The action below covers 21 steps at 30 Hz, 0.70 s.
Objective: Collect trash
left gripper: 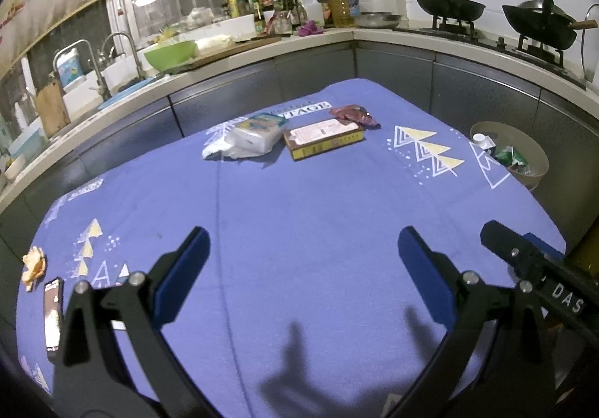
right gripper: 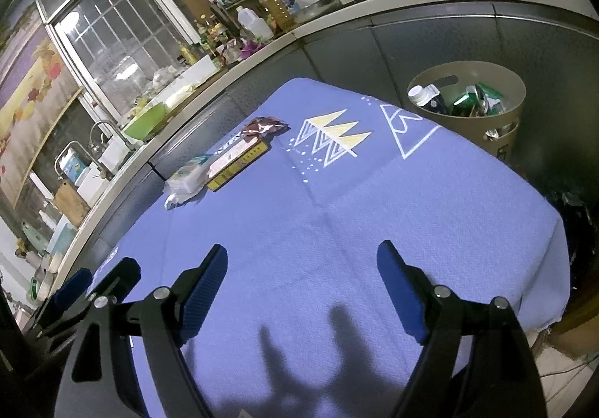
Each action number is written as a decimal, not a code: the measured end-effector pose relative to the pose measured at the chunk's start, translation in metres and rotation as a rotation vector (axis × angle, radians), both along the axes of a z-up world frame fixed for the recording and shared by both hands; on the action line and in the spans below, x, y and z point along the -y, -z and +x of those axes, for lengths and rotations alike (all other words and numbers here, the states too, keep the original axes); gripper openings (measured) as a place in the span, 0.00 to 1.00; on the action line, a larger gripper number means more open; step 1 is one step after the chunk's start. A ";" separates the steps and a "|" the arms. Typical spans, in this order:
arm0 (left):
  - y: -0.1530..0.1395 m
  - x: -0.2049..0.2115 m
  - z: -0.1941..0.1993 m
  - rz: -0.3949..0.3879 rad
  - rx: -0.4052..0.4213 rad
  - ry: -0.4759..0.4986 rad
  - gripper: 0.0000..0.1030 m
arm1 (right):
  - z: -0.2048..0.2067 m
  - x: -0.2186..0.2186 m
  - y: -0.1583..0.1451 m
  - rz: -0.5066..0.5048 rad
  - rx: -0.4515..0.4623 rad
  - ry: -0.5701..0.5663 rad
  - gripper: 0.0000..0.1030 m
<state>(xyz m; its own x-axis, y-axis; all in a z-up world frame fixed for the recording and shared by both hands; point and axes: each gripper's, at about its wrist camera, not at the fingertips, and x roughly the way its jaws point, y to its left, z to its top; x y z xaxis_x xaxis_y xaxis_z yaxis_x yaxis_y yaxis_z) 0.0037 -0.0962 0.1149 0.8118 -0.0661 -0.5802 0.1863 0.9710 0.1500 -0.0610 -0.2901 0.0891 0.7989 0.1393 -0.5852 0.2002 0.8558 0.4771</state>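
Both grippers are held low over the near edge of the blue-clothed counter (left gripper: 299, 200), jaws spread wide and empty: the left gripper (left gripper: 303, 260) and the right gripper (right gripper: 301, 287) seem poised to choose a target. The trash lies grouped at twelve o'clock, far across the cloth: a white plastic packet (left gripper: 251, 139), a flat yellow-edged box (left gripper: 324, 139) touching it, and a red wrapper (left gripper: 353, 114) just behind. A part-filled bin (right gripper: 468, 107) stands off the counter at two o'clock, presumably for easy dropping. Beyond are a sink, a window and woks.
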 end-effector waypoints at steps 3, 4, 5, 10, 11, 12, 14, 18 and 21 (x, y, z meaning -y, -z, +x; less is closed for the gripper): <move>-0.003 -0.002 0.000 -0.001 0.020 -0.006 0.94 | 0.001 0.000 -0.016 -0.020 0.038 -0.016 0.76; -0.006 -0.004 0.000 -0.004 0.023 -0.009 0.94 | 0.001 0.000 -0.022 -0.029 0.052 -0.023 0.76; -0.010 -0.006 0.001 -0.012 0.025 -0.012 0.94 | 0.001 0.000 -0.032 -0.043 0.074 -0.035 0.76; -0.051 -0.033 -0.001 -0.031 0.108 -0.046 0.94 | 0.006 0.005 -0.101 -0.123 0.180 -0.107 0.76; -0.063 -0.040 -0.004 -0.033 0.138 -0.057 0.94 | 0.005 0.006 -0.114 -0.133 0.197 -0.112 0.77; -0.075 -0.047 -0.007 -0.038 0.163 -0.067 0.94 | 0.003 0.007 -0.131 -0.154 0.226 -0.113 0.77; -0.101 -0.064 -0.012 -0.056 0.205 -0.084 0.94 | 0.000 0.006 -0.158 -0.205 0.273 -0.113 0.79; -0.144 -0.094 -0.023 -0.091 0.266 -0.127 0.94 | -0.001 0.003 -0.194 -0.163 0.304 -0.164 0.80; -0.160 -0.106 -0.033 -0.125 0.276 -0.128 0.94 | 0.004 0.004 -0.216 -0.050 0.306 -0.207 0.80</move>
<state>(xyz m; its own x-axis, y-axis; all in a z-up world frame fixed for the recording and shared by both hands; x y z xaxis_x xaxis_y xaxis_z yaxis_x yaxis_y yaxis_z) -0.0293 0.0097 0.2749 0.9434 -0.0099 -0.3314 0.0302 0.9980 0.0561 -0.0573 -0.2944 0.3052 0.8957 0.2936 -0.3340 -0.1249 0.8870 0.4446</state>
